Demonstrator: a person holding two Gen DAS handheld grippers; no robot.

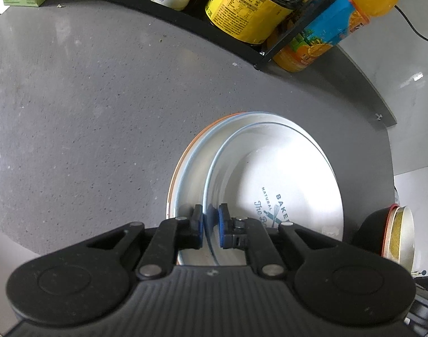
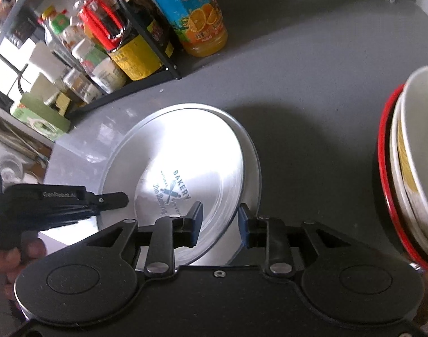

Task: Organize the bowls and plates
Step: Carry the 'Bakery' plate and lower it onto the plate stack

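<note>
Left gripper point(image 1: 211, 224) clamps the rim of the top bakery plate point(image 1: 284, 185), tilted on stacked plates point(image 1: 186, 163) near the counter's point(image 1: 87, 98) right edge. Right gripper point(image 2: 219, 224) hangs open, empty, beside nested bowls point(image 2: 405, 174).

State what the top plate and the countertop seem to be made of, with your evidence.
Top plate: probably glazed ceramic; white, glossy, bright glare in the right wrist view, printed bakery logo, thin blue rim. Melamine cannot be ruled out.
Countertop: looks like stone or a concrete-like composite; matte grey, speckled, faintly pitted.
</note>
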